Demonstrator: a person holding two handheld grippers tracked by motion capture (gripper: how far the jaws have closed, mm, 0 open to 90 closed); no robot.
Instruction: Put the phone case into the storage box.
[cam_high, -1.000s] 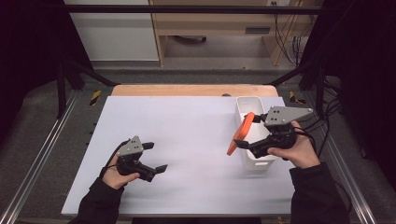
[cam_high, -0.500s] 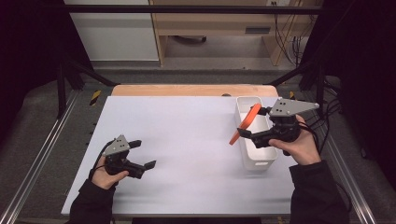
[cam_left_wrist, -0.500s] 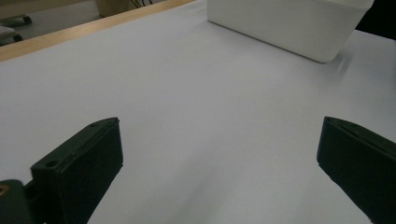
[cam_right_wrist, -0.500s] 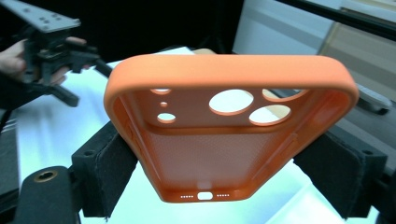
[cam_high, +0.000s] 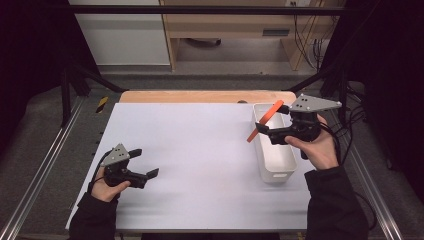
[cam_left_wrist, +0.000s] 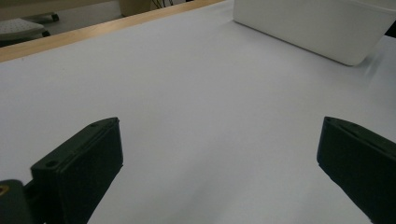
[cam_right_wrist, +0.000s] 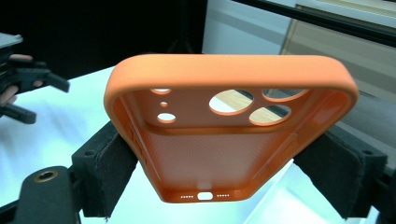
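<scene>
While it hangs in the air over the far end of the bin (cam_high: 272, 165), the orange case (cam_high: 264, 120) shows its hollow inside in the right gripper view, with round camera cutouts and a port slot at its lower edge. That white bin, on the right of the tabletop (cam_high: 200, 150), looks empty where its floor shows. Clenched on the case's two long sides, the right gripper (cam_high: 261, 131) holds it tilted. Near the tabletop's left edge, the left gripper (cam_high: 145, 162) stands wide apart, holding nothing

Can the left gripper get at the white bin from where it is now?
Probably yes: the left gripper has its jaws open, and bare table lies between it and the white bin.
</scene>
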